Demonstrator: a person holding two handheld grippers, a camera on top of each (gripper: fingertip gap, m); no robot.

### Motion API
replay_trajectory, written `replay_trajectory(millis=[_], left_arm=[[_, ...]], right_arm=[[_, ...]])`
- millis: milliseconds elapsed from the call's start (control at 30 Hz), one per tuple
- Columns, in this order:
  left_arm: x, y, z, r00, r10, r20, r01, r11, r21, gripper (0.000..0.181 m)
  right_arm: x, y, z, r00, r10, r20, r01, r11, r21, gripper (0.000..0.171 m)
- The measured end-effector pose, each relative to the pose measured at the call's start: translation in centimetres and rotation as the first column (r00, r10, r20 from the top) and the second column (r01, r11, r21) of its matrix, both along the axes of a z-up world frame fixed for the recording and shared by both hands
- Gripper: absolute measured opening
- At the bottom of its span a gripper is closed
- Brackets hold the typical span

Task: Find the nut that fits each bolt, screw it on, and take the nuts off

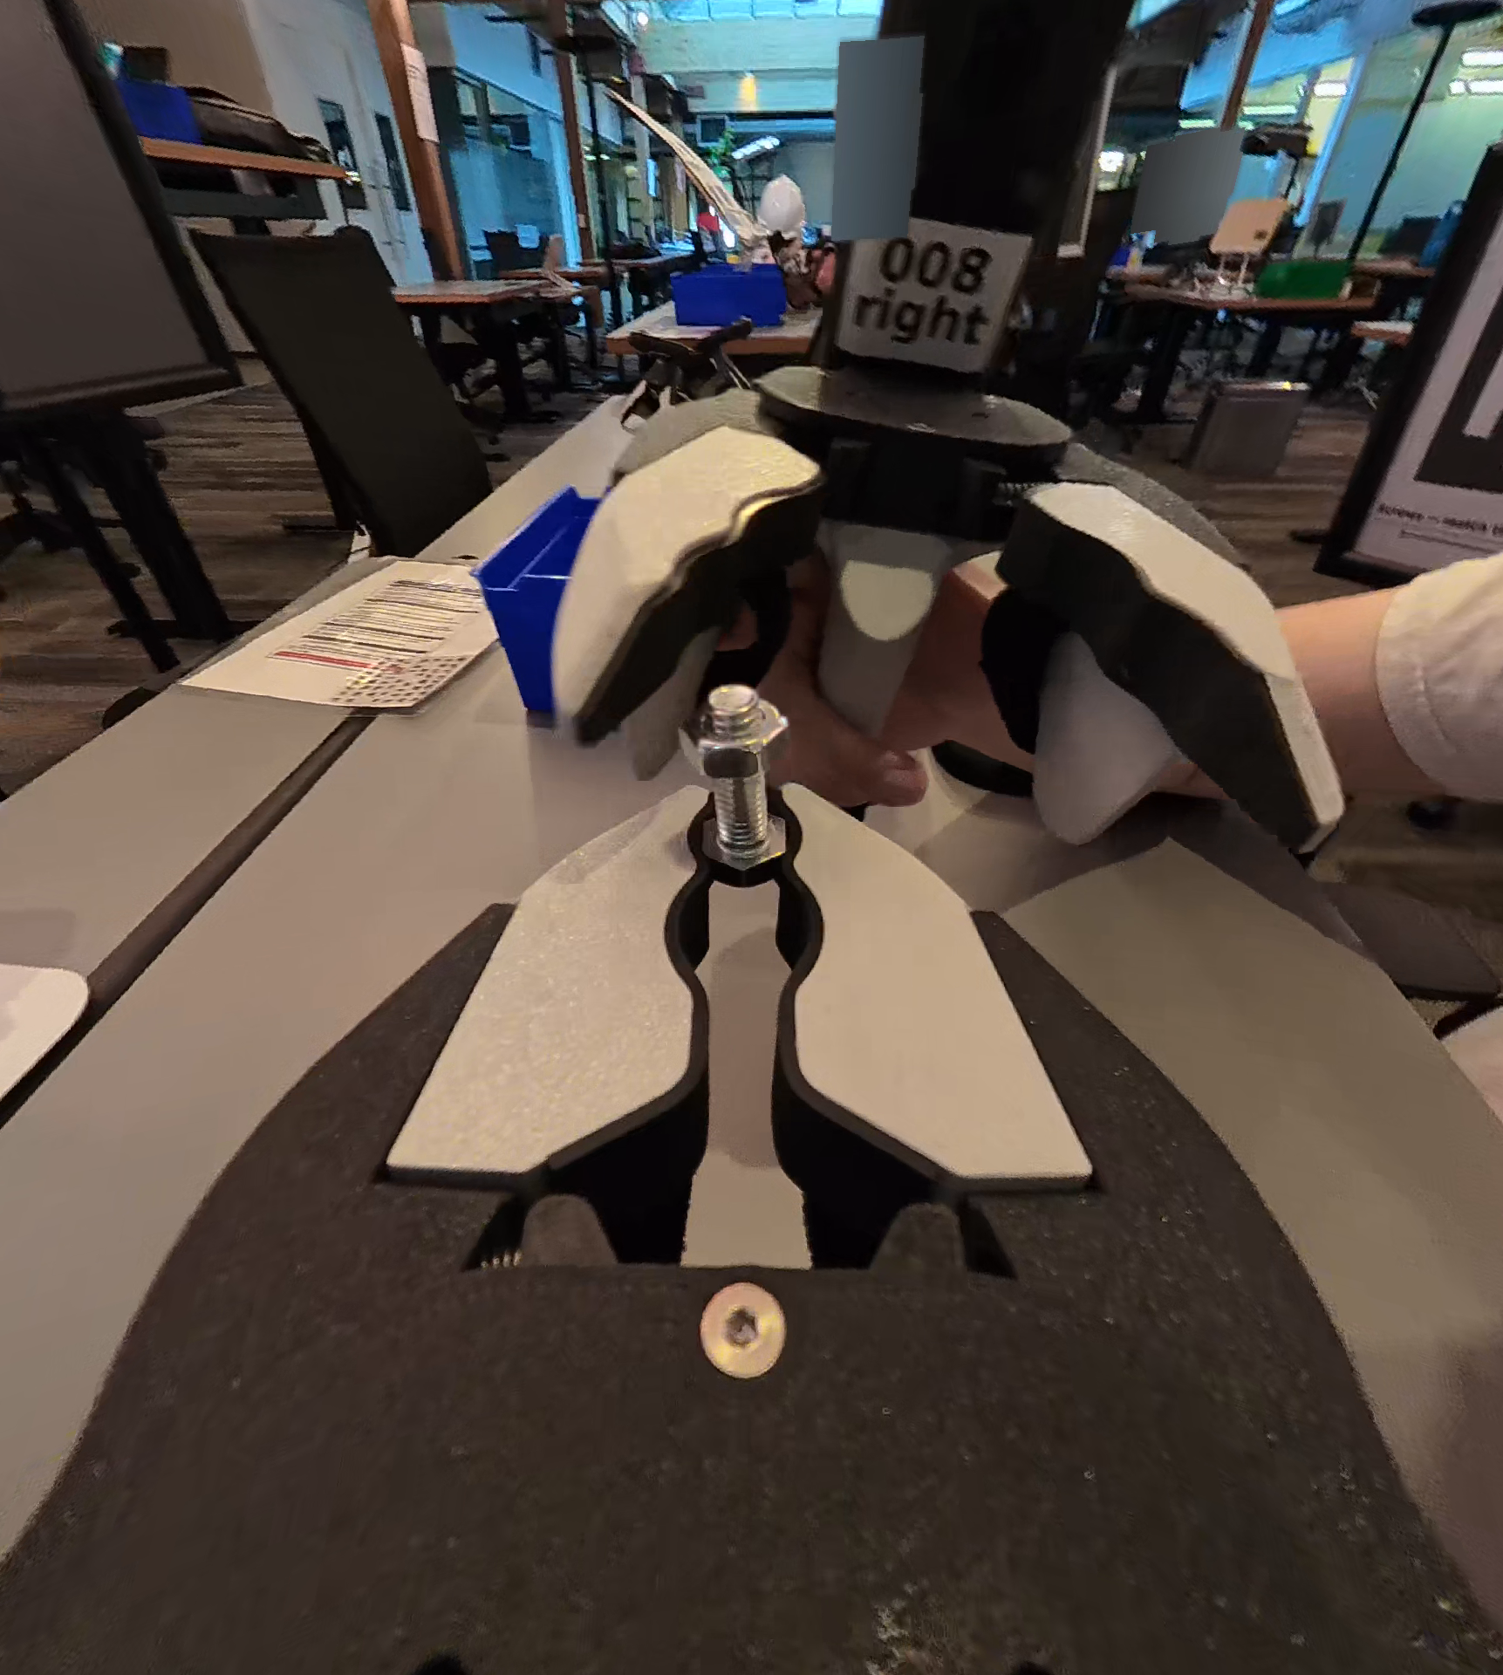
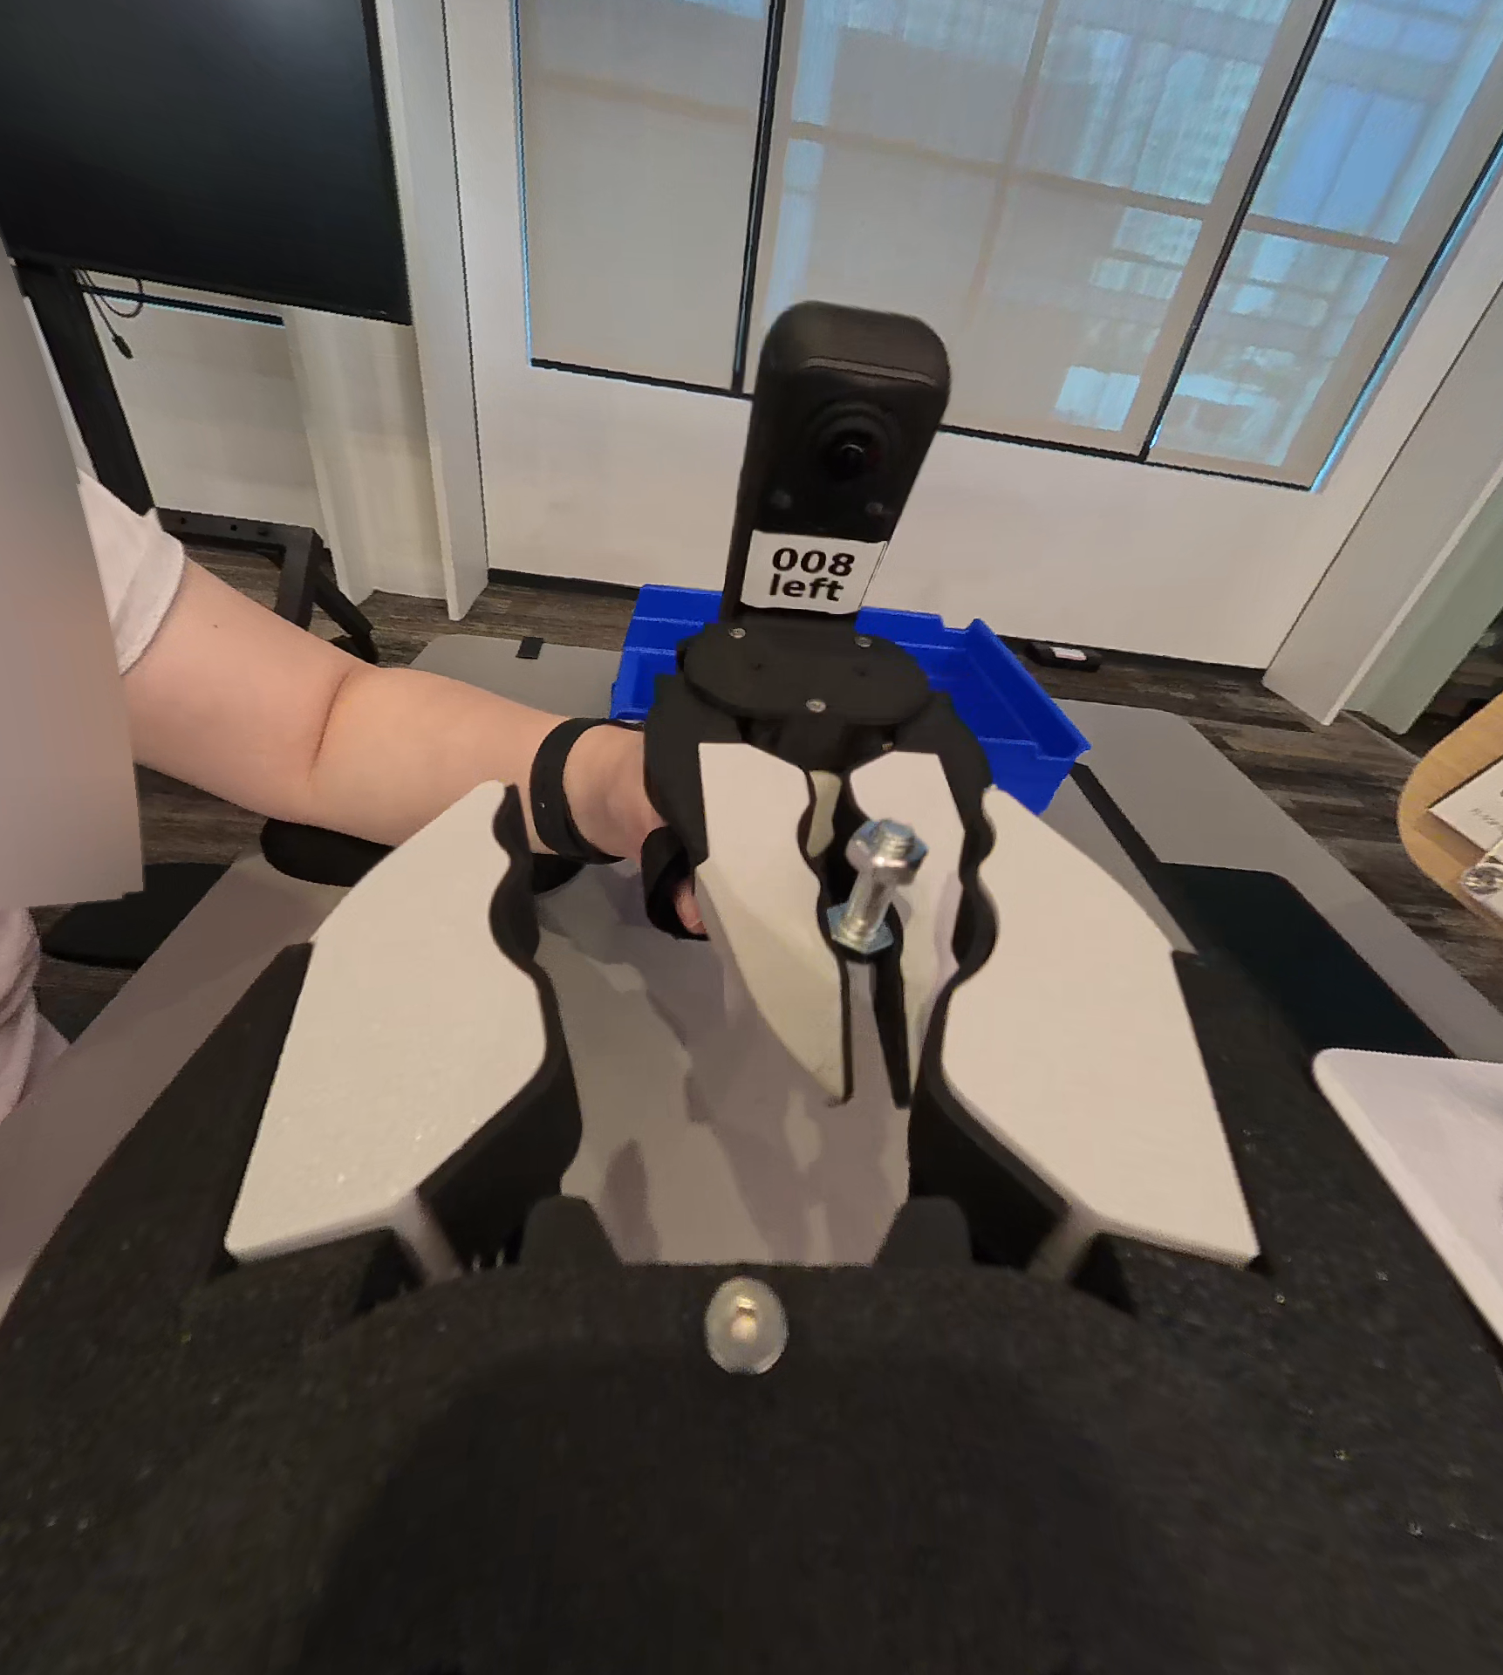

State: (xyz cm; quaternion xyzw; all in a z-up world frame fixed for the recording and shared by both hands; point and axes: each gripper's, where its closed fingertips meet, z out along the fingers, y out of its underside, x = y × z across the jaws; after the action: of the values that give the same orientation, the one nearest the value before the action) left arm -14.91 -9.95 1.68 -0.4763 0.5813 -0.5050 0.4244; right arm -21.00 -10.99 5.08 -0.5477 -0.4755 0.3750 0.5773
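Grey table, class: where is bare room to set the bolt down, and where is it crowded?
Free: the grey table between the printed sheet and the left tool, and under the open right tool. Crowded: around the bolt, where both tools meet, with the blue bin behind.

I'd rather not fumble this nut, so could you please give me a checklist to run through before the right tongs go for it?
1. Left tongs shut on the bolt at its head: ok.
2. Bolt upright, thread end up: ok, leaning slightly in the right wrist view.
3. Nut on the thread, near the top: ok.
4. Right tongs open wide enough for the nut: ok.
5. Right tongs centred around the nut: not ok; the nut sits beside one finger, not between both.
6. Whether the nut turns freely: cannot tell.
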Motion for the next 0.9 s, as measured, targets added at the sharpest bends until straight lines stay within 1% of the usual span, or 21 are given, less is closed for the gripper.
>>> replay_trajectory(millis=[133, 167, 300, 467, 533, 633, 733, 867, 900], left_arm=[[0.5, -1.3, -0.3, 0.999, -0.038, -0.014, 0.038, 0.999, 0.026, 0.009], [0.5, -1.1, -0.4, 0.999, -0.028, -0.020, 0.029, 0.999, 0.031, 0.009], [0.1, -0.1, 0.0, 1.000, 0.005, -0.001, -0.005, 1.000, 0.008, 0.009], [-0.7, 1.6, 0.9, 0.997, 0.065, 0.035, -0.064, 0.997, -0.039, 0.009], [-1.0, 2.4, 1.3, 0.994, 0.092, 0.052, -0.088, 0.994, -0.070, 0.009], [-1.2, 3.0, 1.3, 0.992, 0.111, 0.055, -0.104, 0.988, -0.118, 0.009], [-0.9, 2.5, 1.1, 0.995, 0.084, 0.057, -0.076, 0.988, -0.135, 0.009], [-0.4, 1.6, 0.6, 0.997, 0.067, 0.032, -0.064, 0.995, -0.080, 0.009], [-0.3, 1.5, 0.5, 0.998, 0.065, 0.026, -0.063, 0.996, -0.066, 0.009]], right_arm=[[-0.9, -0.6, -1.1, 0.998, 0.049, 0.035, -0.049, 0.999, -0.018, 0.086], [-1.0, -0.8, -1.2, 0.997, 0.058, 0.042, -0.058, 0.998, -0.011, 0.086], [-0.8, -0.4, -1.1, 0.998, 0.018, 0.058, -0.019, 1.000, 0.013, 0.094], [0.1, 0.0, -0.3, 1.000, 0.004, 0.014, -0.004, 1.000, 0.000, 0.091], [0.4, 0.0, -0.2, 1.000, 0.005, 0.021, -0.005, 1.000, 0.006, 0.083], [0.6, 0.2, 0.0, 1.000, -0.007, 0.016, 0.007, 1.000, 0.012, 0.078], [1.1, 1.2, -0.1, 0.998, -0.062, 0.000, 0.062, 0.998, -0.022, 0.057], [2.0, 2.4, -0.4, 0.994, -0.099, -0.041, 0.093, 0.989, -0.118, 0.028], [2.3, 2.7, -0.5, 0.993, -0.106, -0.054, 0.098, 0.985, -0.140, 0.025]])
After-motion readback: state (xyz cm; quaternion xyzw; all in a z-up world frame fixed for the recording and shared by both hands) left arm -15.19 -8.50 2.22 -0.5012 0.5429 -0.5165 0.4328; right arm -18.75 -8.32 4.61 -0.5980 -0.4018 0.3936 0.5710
